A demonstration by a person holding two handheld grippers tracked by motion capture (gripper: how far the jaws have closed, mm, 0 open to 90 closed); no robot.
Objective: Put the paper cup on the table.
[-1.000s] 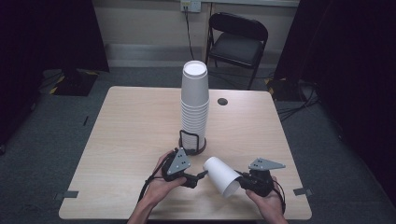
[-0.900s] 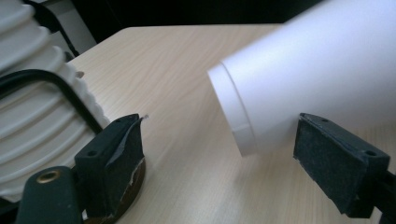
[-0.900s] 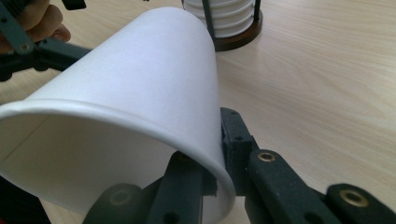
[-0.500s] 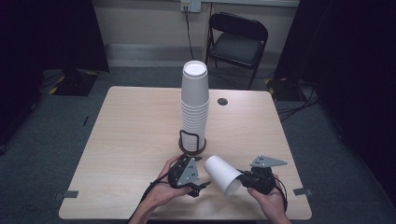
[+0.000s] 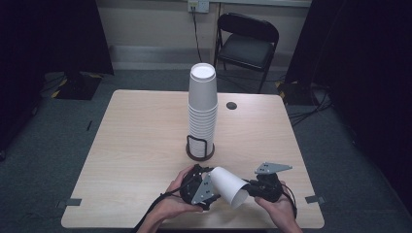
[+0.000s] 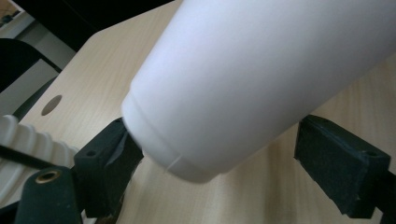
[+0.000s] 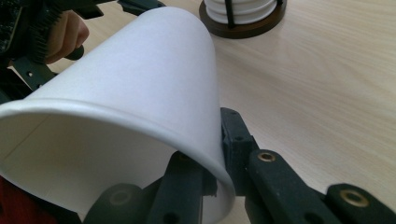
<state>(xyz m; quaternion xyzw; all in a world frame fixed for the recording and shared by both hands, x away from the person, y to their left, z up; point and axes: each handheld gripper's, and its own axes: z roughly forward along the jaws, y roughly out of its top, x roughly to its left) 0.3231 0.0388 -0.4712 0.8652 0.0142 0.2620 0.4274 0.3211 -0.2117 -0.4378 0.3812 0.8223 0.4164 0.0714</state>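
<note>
1. The right tool [image 5: 248,188] is pinching the wall of a white paper cup [image 5: 229,185] at its open rim, one jaw inside the cup and one outside, as the right gripper view is showing.
2. The cup is lying tilted above the near edge of the tabletop [image 5: 136,145], its closed bottom pointing toward the left tool [image 5: 206,180] and its mouth facing the right hand [image 5: 277,206].
3. The left tool is standing open around the cup's bottom end; its jaws have just been opening, one pad [image 6: 109,149] sitting right beside the bottom rim and the other pad [image 6: 341,163] standing clear of the cup's wall.
4. The left hand [image 5: 170,204] is holding its tool just beside the cup.
5. A tall stack of white cups [image 5: 202,109] is standing upright in a dark round holder [image 5: 199,148] near the middle of the tabletop, behind both tools.
</note>
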